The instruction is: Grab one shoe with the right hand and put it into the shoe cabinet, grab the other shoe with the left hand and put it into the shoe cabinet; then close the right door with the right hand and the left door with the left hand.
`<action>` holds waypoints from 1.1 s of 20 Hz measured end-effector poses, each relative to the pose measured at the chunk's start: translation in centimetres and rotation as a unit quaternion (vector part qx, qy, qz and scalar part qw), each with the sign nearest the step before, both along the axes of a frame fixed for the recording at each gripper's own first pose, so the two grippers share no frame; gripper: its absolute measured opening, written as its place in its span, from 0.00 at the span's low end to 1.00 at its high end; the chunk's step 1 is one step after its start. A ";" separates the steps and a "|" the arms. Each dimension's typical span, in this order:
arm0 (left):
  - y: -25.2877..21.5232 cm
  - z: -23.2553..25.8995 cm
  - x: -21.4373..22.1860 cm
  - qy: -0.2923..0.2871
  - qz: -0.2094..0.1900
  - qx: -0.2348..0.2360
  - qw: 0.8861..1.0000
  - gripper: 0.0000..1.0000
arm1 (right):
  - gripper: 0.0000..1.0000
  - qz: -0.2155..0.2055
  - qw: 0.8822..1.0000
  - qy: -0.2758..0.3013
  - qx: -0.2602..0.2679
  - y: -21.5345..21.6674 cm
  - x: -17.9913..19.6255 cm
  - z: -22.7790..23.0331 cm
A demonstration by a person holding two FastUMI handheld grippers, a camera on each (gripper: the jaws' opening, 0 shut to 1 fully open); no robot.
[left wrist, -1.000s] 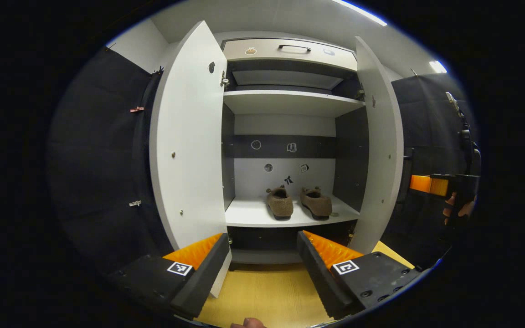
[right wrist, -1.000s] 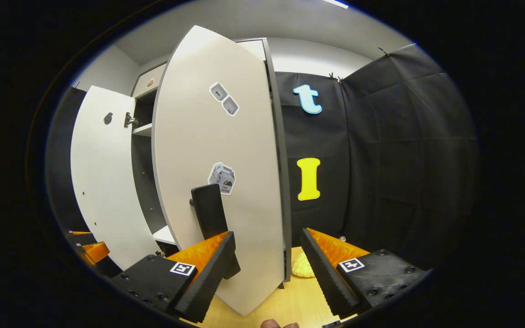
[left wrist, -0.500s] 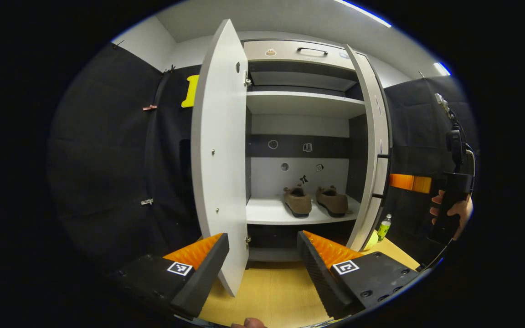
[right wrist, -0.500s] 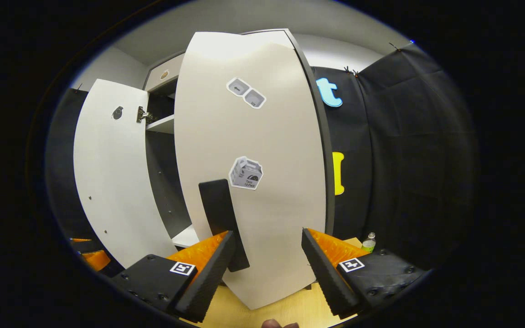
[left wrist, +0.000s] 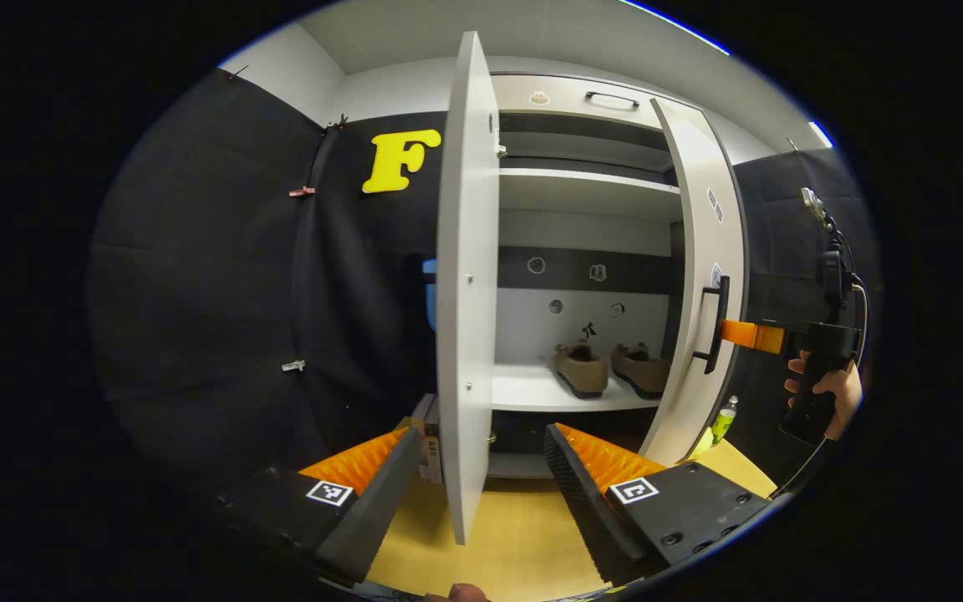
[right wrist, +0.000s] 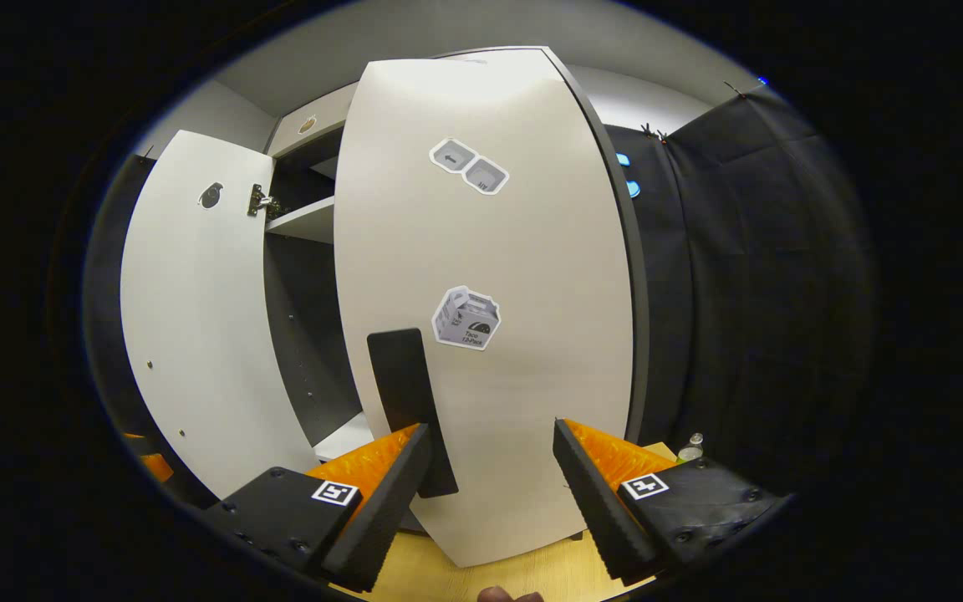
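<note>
Both shoes [left wrist: 611, 370] already sit side by side on the lower shelf [left wrist: 532, 391] of the cabinet, so only the doors are left. The right door [right wrist: 490, 293] is partly swung in, with the right gripper [right wrist: 490, 493] spread wide against its outer face, near the black handle [right wrist: 410, 410] (pushing, I judge, not pinching). The left door [left wrist: 462, 284] stands edge-on, wide open, between the spread fingers of the left gripper [left wrist: 477, 493], which holds nothing.
</note>
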State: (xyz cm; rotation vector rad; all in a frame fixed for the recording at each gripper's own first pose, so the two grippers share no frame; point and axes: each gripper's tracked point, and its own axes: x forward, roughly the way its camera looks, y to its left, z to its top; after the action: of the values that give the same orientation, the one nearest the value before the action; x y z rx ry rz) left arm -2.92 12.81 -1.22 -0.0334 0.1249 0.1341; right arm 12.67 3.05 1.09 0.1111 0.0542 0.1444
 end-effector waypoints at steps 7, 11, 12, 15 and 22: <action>7.5 1.7 1.0 -0.010 0.057 0.004 0.998 0.96 | 0.98 -0.003 1.000 0.004 -0.004 1.6 2.5 0.0; 11.6 2.9 3.0 -0.027 0.081 0.028 0.996 0.96 | 0.98 -0.006 1.000 0.000 0.003 1.5 1.3 0.5; 12.3 3.0 3.6 -0.030 0.084 0.033 0.995 0.96 | 0.98 -0.008 1.000 -0.004 0.002 1.2 0.9 0.7; 13.3 3.1 5.4 -0.028 0.089 0.044 0.995 0.96 | 0.98 -0.011 1.000 -0.006 -0.003 0.3 -0.8 1.2; 10.3 3.0 6.1 -0.030 0.062 0.026 0.997 0.92 | 0.98 -0.030 1.000 0.002 -0.009 -2.4 -3.0 0.8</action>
State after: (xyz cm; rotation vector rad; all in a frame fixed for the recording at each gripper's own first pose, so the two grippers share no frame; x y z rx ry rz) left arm 3.20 23.07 1.76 0.0068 0.0592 0.2591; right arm 9.71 0.66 1.87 0.0951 0.0570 0.0843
